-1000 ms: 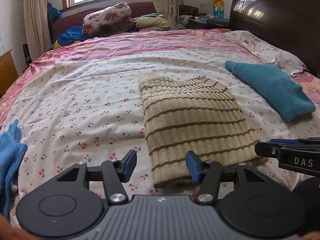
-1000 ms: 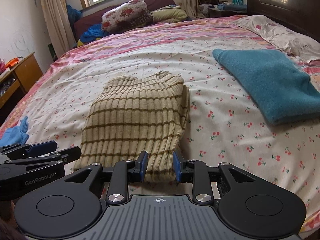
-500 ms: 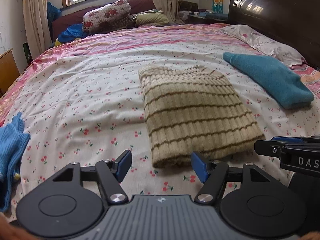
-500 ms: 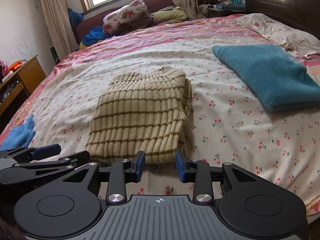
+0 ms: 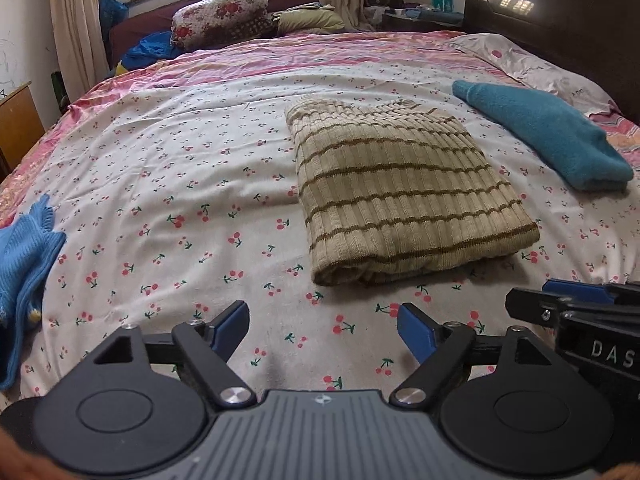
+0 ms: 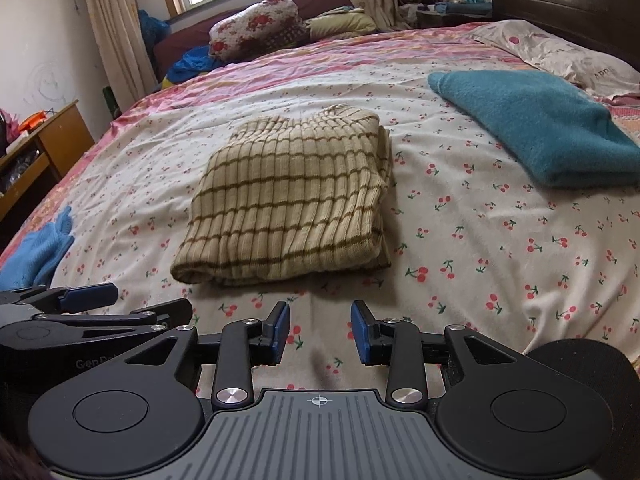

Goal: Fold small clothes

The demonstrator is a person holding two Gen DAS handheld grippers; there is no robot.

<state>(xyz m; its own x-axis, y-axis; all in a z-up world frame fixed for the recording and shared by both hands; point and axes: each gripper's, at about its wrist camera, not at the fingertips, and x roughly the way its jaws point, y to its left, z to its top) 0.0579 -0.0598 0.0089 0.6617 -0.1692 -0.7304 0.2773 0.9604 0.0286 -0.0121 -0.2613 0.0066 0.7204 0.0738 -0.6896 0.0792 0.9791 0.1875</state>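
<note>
A beige sweater with brown stripes (image 5: 400, 192) lies folded into a rectangle on the cherry-print bed sheet (image 5: 180, 184); it also shows in the right wrist view (image 6: 292, 200). My left gripper (image 5: 322, 330) is open and empty, just in front of the sweater's near edge. My right gripper (image 6: 319, 334) is open and empty, also short of the near edge. The right gripper shows at the right of the left wrist view (image 5: 580, 300). The left gripper shows at the left of the right wrist view (image 6: 88, 300).
A folded teal garment (image 5: 552, 136) lies to the right near a pillow (image 5: 532, 68) and the dark headboard (image 5: 560, 12). A blue knit garment (image 5: 24, 264) lies at the bed's left edge. Bundled bedding (image 5: 224, 12) is at the far end; a wooden desk (image 6: 44, 148) stands left.
Both grippers have pulled back from the sweater's near edge and opened wider. The sweater stays folded on the sheet and now lies farther from the fingers.
</note>
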